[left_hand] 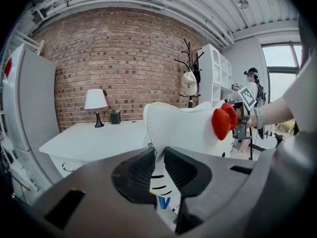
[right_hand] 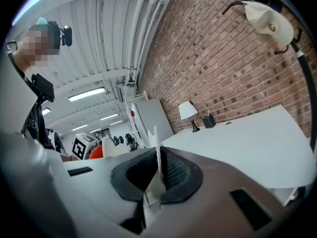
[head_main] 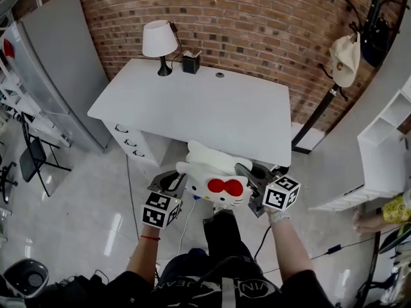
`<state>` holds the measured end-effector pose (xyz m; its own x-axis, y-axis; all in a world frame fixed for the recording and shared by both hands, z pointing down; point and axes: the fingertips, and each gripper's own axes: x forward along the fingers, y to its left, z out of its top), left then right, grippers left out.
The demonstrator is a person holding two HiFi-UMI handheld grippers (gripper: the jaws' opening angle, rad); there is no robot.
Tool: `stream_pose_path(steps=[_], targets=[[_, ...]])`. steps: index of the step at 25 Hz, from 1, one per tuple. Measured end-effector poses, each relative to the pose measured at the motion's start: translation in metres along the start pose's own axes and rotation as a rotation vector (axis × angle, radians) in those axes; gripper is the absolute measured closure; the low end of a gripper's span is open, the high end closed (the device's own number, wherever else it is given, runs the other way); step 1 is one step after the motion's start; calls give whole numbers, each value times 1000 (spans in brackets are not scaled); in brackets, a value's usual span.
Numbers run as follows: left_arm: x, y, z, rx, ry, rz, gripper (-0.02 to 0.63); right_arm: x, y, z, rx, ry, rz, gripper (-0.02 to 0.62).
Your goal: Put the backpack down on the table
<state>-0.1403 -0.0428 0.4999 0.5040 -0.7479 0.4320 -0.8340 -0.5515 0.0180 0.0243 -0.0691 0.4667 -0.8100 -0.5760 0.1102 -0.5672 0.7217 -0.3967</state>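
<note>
A white plush backpack (head_main: 212, 169) with a cat face and a red bow (head_main: 225, 187) hangs in the air between my two grippers, just in front of the near edge of the white table (head_main: 199, 108). My left gripper (head_main: 176, 180) is shut on the backpack's left edge; in the left gripper view the white fabric (left_hand: 190, 125) runs up from the pinched jaws (left_hand: 158, 166). My right gripper (head_main: 248, 174) is shut on the right side, with a thin white flap of the backpack (right_hand: 157, 145) clamped between its pads (right_hand: 159, 173).
At the table's far edge stand a white lamp (head_main: 159, 40) and a small black box (head_main: 191, 62). A coat rack with a cream bag (head_main: 345, 58) stands at the right, with white shelving (head_main: 385, 140) beside it. A grey cabinet (head_main: 61, 63) and a folding chair (head_main: 32, 160) stand at the left.
</note>
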Motion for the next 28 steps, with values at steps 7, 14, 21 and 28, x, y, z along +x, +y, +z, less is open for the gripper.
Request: stream_pose_path(steps=[7, 14, 21, 28], targets=[[37, 23, 2, 2, 39, 20, 551, 27, -37, 0, 25, 14, 31, 584], [80, 58, 26, -26, 43, 56, 551, 67, -81, 28, 21, 28, 78, 584], [122, 80, 41, -59, 46, 80, 551, 96, -122, 48, -1, 62, 114, 584], [161, 94, 58, -61, 53, 95, 551, 116, -165, 61, 9, 79, 123, 584]])
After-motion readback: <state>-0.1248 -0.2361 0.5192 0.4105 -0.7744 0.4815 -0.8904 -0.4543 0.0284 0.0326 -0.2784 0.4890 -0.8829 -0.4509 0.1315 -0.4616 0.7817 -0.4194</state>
